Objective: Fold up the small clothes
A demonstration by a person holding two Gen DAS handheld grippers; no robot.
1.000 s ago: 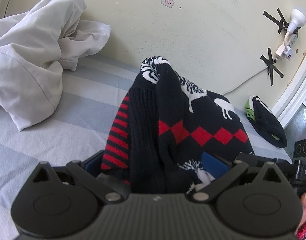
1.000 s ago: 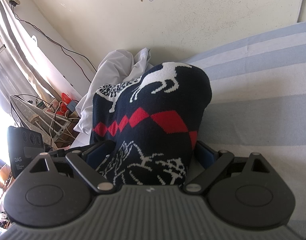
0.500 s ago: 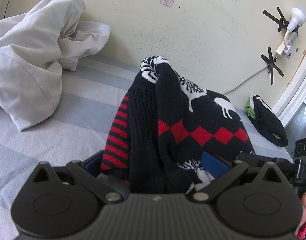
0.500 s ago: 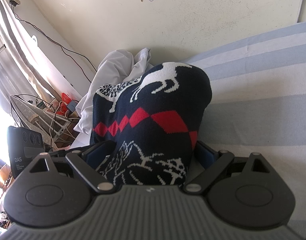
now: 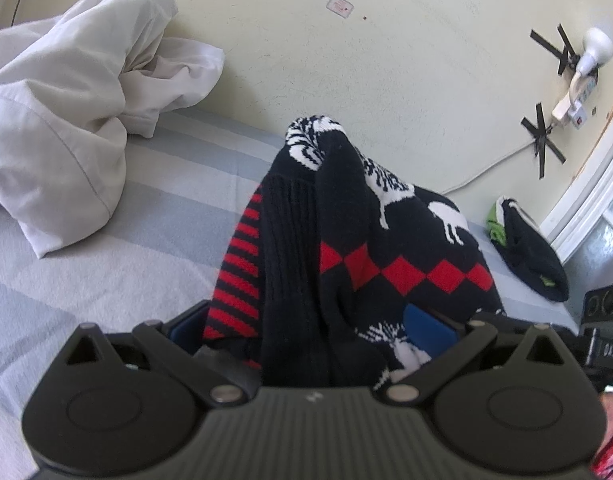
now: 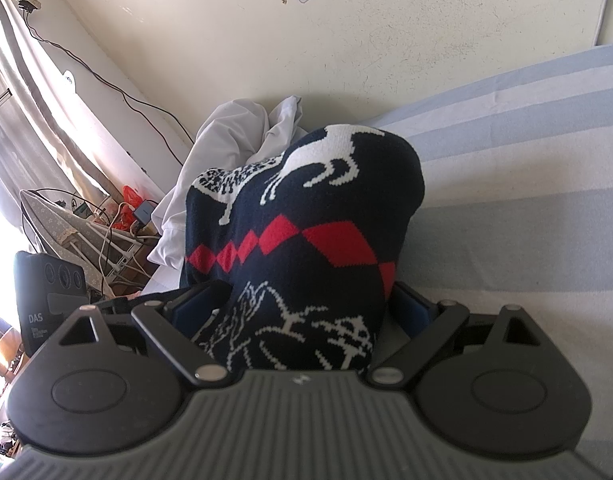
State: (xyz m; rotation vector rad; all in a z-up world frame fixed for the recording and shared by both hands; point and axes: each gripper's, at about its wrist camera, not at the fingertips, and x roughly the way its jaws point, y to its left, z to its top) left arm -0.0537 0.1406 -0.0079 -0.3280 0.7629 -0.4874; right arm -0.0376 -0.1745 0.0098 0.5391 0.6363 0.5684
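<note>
Cream wall (image 5: pixel 406 80) scuffed, small sticker (image 5: pixel 340 3) high up. Bed sheet (image 5: pixel 106 264) in blue-grey stripes — crumpled white bedding (image 5: pixel 66 120) piled against wall. Bulb (image 5: pixel 594 50) and cable taped on with black crosses. Ironing board (image 6: pixel 62 232) by sunlit curtain (image 6: pixel 26 128) — strong daylight.

The left tongs (image 5: pixel 306 328) are clamped on a thick bunch of the sweater (image 5: pixel 370 240), blue pads at 9 and 3 o'clock. The right tongs (image 6: pixel 302 308) grip another bunch of it likewise, and their black body shows at 4 o'clock in the left view.
</note>
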